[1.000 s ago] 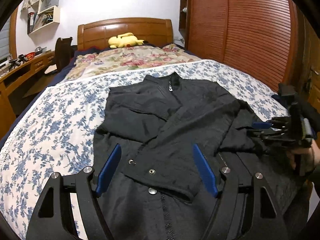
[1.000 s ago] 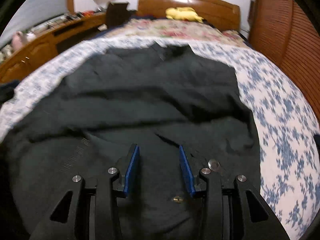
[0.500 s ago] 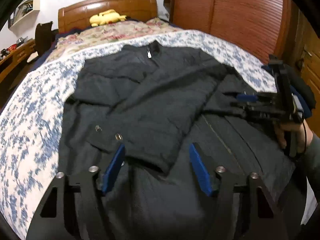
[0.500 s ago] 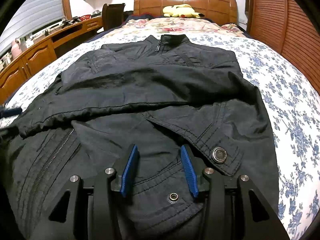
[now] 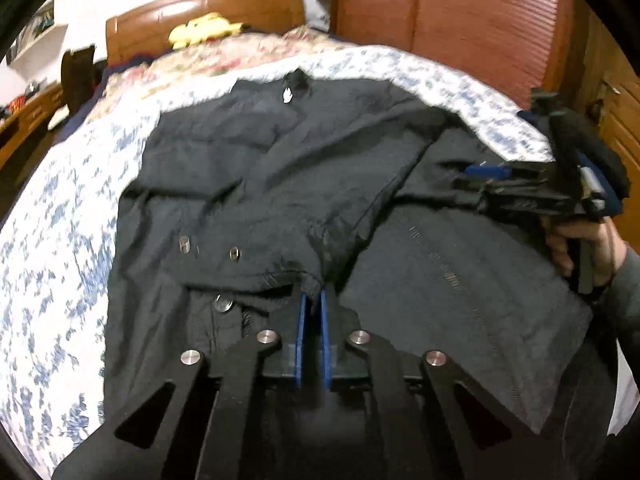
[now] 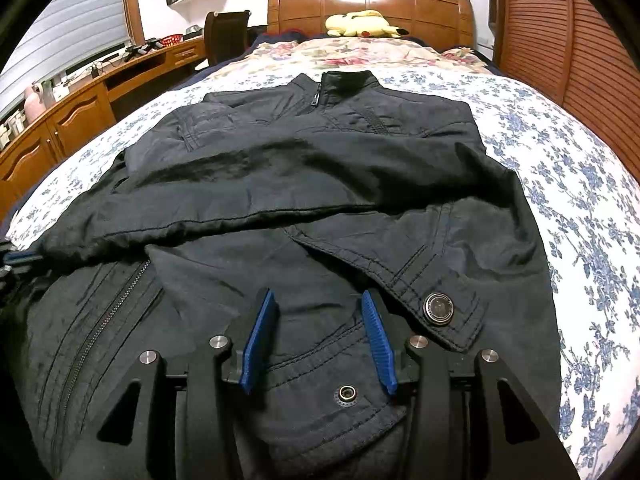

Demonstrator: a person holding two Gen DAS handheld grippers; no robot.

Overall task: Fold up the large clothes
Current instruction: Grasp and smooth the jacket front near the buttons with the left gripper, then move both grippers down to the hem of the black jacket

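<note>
the left gripper (image 5: 313, 300) is pinching a sleeve cuff (image 5: 276, 268) of the jacket (image 6: 280, 184) lying on the bed (image 6: 580, 184); the right gripper (image 6: 318, 314) is hovering wide over the hem. a plush (image 6: 362, 24) is lying by the headboard (image 6: 368, 0).

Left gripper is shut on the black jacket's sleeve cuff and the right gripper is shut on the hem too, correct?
Not quite. The left gripper is shut on the sleeve cuff of the black jacket, as the left wrist view shows. But the right gripper is open, its blue fingers spread over the fabric, per the right wrist view.
</note>
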